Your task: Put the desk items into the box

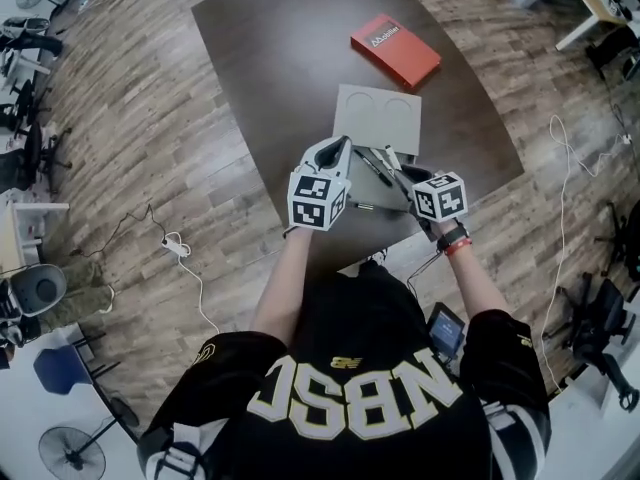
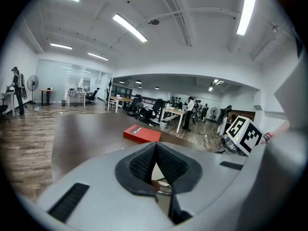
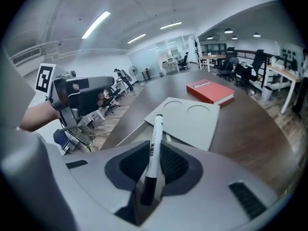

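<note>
My right gripper (image 3: 155,165) is shut on a white marker (image 3: 153,148) with a black cap, which sticks up and forward between its pads. In the head view this gripper (image 1: 402,176) hovers over the near edge of the dark table (image 1: 270,58). My left gripper (image 2: 155,147) has its pads closed tip to tip with nothing between them; it hangs close to the left of the right one (image 1: 343,146). A flat red box (image 1: 395,50) with white print lies at the far side. A grey flat board (image 1: 378,118) with two round dents lies just beyond both grippers.
A black pen (image 1: 374,166) and another thin pen (image 1: 368,206) lie on the table between and below the grippers. Wood floor surrounds the table, with cables (image 1: 180,248) at the left and desks and office chairs (image 2: 144,110) further off.
</note>
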Tool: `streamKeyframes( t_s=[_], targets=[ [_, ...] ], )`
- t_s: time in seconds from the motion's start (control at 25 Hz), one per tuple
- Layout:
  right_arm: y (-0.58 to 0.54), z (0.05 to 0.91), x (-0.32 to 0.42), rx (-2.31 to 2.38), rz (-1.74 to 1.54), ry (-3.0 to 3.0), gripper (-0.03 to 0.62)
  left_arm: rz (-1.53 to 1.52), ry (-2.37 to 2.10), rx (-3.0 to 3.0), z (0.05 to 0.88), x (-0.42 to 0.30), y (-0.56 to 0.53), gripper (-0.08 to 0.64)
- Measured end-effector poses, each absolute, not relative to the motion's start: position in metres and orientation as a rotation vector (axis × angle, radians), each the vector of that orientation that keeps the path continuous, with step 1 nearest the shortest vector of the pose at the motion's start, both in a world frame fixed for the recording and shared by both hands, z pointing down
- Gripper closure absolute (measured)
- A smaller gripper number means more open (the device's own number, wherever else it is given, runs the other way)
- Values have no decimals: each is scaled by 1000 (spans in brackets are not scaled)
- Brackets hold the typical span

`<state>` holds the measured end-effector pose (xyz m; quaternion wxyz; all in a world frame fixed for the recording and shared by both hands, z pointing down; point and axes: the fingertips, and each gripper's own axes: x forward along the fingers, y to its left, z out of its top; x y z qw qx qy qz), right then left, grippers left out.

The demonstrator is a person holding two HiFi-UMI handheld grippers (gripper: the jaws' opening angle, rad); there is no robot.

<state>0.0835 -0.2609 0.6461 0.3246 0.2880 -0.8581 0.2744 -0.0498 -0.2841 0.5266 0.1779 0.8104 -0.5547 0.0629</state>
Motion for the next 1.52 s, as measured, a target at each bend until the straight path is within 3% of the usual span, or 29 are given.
streamKeyframes(
  t_s=[0.52,1.52],
  targets=[
    [-253,694,5,464,613,-2224,517,177,-1682,2181,536,-97,-273,545],
    [-249,767,-15,422,456,-2089,515,141,-1692,2086,557,-122,-266,545]
  ],
)
